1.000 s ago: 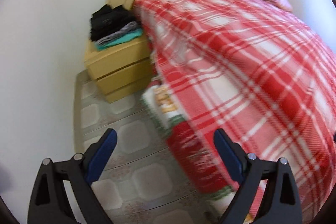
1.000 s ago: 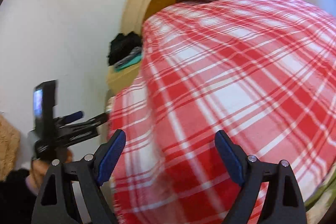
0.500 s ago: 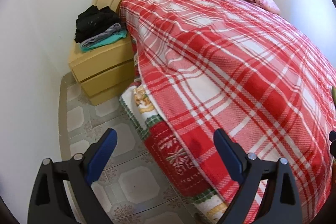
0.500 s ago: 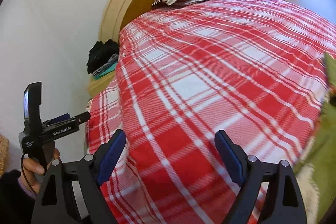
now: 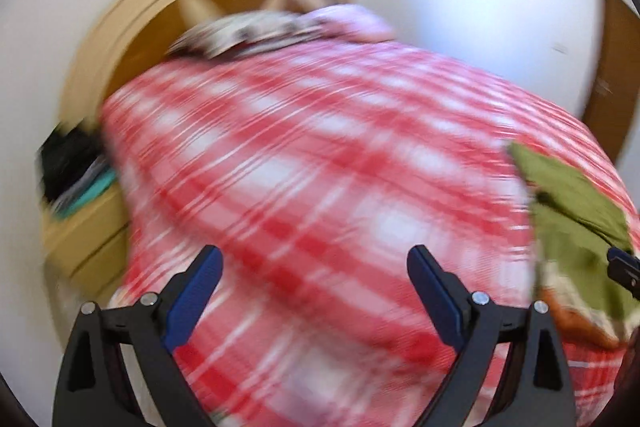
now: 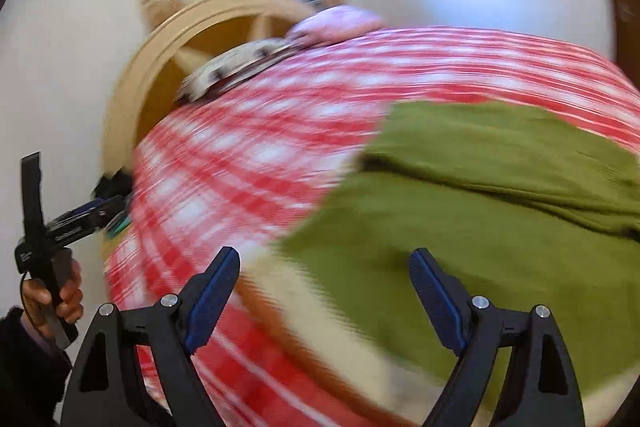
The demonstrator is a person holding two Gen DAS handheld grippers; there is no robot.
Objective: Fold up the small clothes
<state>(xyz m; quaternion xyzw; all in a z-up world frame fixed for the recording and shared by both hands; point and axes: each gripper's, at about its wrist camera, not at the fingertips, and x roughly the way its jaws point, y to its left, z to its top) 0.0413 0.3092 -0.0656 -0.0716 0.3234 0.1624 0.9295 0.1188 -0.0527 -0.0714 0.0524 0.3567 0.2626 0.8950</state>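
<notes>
An olive green garment (image 6: 500, 207) lies spread and creased on the red and white plaid blanket (image 6: 248, 163) of the bed, filling the right half of the right wrist view. My right gripper (image 6: 324, 291) is open and empty, just above the garment's near left edge. In the left wrist view the same garment (image 5: 576, 203) shows at the far right. My left gripper (image 5: 314, 287) is open and empty above the blanket (image 5: 320, 167), left of the garment. It also shows in the right wrist view (image 6: 100, 213), held in a hand at the left. Both views are motion blurred.
A rounded wooden headboard (image 5: 160, 15) and pillows (image 5: 280, 27) stand at the far end of the bed. A nightstand (image 5: 88, 239) with a stack of dark folded clothes (image 5: 68, 163) stands left of the bed. A patterned cloth (image 6: 320, 315) shows under the garment's near edge.
Both grippers have swung right and up over the bed. The green garment has come into view, large under the right gripper. The floor has left the left wrist view.
</notes>
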